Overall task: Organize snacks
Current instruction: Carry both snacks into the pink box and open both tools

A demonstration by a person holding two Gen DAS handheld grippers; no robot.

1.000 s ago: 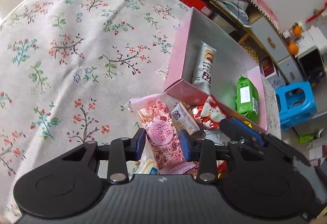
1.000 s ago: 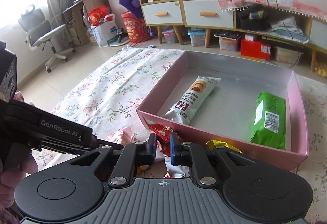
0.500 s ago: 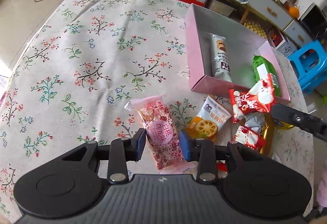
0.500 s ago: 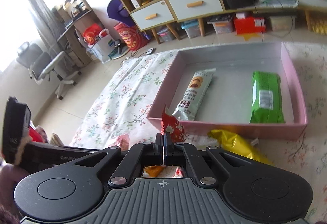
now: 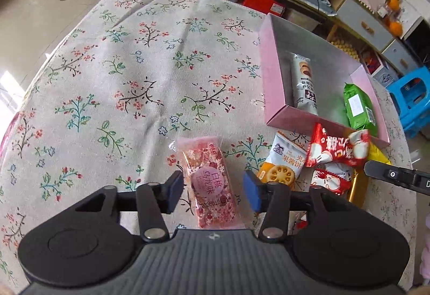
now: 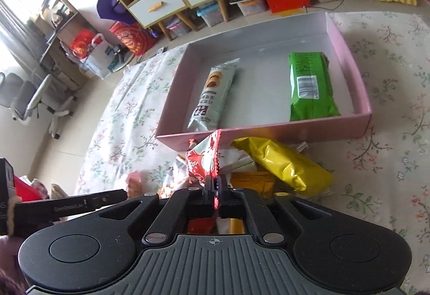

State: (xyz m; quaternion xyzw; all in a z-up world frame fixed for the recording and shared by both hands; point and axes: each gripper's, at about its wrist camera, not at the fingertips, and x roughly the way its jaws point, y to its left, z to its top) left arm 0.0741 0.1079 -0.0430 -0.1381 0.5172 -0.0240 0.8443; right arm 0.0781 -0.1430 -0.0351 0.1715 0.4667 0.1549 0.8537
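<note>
Pink box on the floral cloth, taken as landmark. Inside it: a pale biscuit pack toward the left wall, a green pack toward the right wall, well apart from each other.

Right gripper: fingers pinched together on the crimped edge of a red-and-white snack packet, held up just outside the box's near wall, by its left end. In the left view the same packet seen in front of that near wall, above the loose pile.

Left gripper: wide open, holding nothing, fingers either side of a pink packet lying flat on the cloth, short of the box's near left corner.

Beside the near wall, outside the box: a yellow bag, an orange-and-white cracker packet, another red-and-white packet.
</note>
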